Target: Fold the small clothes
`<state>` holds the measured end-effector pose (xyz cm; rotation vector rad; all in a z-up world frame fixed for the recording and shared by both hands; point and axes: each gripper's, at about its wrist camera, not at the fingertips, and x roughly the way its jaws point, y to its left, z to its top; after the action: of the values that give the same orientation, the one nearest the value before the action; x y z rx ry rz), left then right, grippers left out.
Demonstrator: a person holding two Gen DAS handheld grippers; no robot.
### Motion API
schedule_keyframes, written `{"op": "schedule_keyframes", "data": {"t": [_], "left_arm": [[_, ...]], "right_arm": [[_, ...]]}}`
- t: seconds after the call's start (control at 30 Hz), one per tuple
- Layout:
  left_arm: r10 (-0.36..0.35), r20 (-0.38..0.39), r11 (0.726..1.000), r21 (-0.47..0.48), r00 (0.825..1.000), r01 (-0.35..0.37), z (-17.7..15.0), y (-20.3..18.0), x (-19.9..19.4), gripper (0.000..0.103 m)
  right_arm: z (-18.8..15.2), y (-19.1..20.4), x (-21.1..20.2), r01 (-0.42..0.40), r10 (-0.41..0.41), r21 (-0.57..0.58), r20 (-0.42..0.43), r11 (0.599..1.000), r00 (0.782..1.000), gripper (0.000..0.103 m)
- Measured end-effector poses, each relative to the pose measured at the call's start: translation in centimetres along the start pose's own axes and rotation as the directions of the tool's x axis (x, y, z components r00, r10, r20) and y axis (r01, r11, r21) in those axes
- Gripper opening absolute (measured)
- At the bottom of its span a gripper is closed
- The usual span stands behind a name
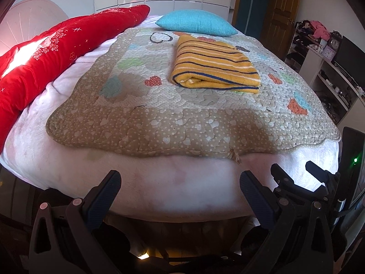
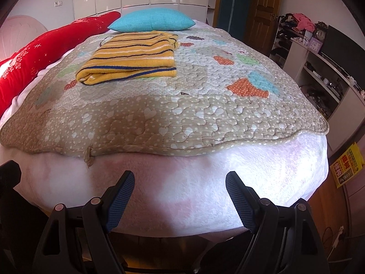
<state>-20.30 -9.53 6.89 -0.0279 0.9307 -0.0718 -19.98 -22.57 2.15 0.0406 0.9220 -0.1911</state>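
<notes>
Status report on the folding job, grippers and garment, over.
Left gripper open, empty. Right gripper open, empty, both at the bed's near edge. Yellow striped garment folded on the quilt, untouched. Nothing in the way.

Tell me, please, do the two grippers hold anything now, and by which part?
Nothing is held. The left gripper and the right gripper are open at the bed's near edge; the folded striped garment lies untouched on the quilt.

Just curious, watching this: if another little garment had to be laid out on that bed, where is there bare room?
The near half of the heart-patterned quilt is bare, between its front hem and the folded yellow striped garment. The quilt to the right of the garment is free too. The far end is crowded by the turquoise pillow, the left edge by the red bolster.
</notes>
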Motion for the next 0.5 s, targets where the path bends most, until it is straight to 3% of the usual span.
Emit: {"op": "schedule_keyframes", "data": {"t": [0.5], "left_arm": [[-0.009,-0.039,1.0,-0.007,0.999,0.009,-0.17,0.02,0.85,0.103]], "right_arm": [[-0.15,-0.53,0.4,0.002,-0.002,0.025,-0.012,1.0,1.0,0.086]]}}
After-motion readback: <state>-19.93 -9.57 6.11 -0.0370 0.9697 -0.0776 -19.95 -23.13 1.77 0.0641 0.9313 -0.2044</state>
